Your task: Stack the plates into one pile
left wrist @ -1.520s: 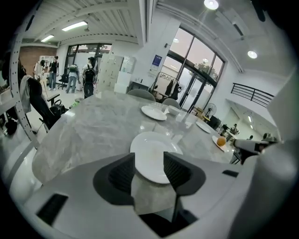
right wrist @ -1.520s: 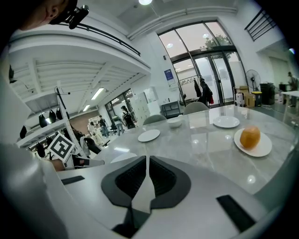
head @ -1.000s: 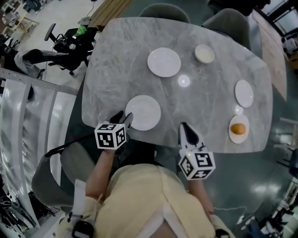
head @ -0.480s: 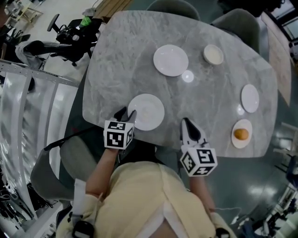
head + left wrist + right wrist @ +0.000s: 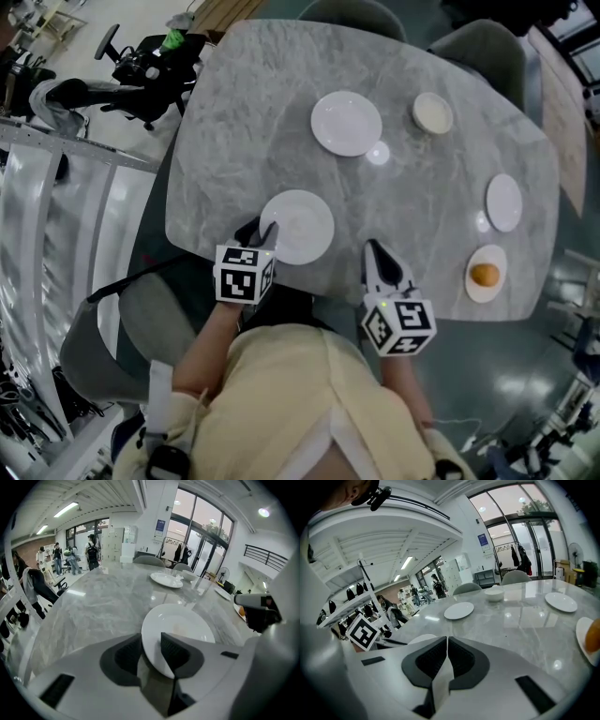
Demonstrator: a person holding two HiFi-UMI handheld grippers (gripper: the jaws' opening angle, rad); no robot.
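The near white plate (image 5: 300, 225) lies on the grey marble table (image 5: 234, 141) close to its front edge. My left gripper (image 5: 262, 231) is at that plate's left rim. In the left gripper view the near plate (image 5: 180, 627) has its rim between the jaws of the left gripper (image 5: 150, 641); they have just been closing and both pads seem to touch it. My right gripper (image 5: 373, 251) hovers shut and empty over the front edge, right of the plate; its jaws (image 5: 447, 641) meet. A second plate (image 5: 347, 123) sits farther back and a third plate (image 5: 504, 202) at the right.
A small bowl (image 5: 433, 112) stands at the back right. A plate with an orange thing (image 5: 485, 274) sits at the right front edge. Grey chairs (image 5: 352, 14) stand behind the table, and another chair (image 5: 141, 319) is at my left. Metal racks (image 5: 56, 234) line the left side.
The left gripper has edged onto the near plate's rim and its jaws have narrowed around it. The right gripper has barely moved. The head view has shifted slightly.
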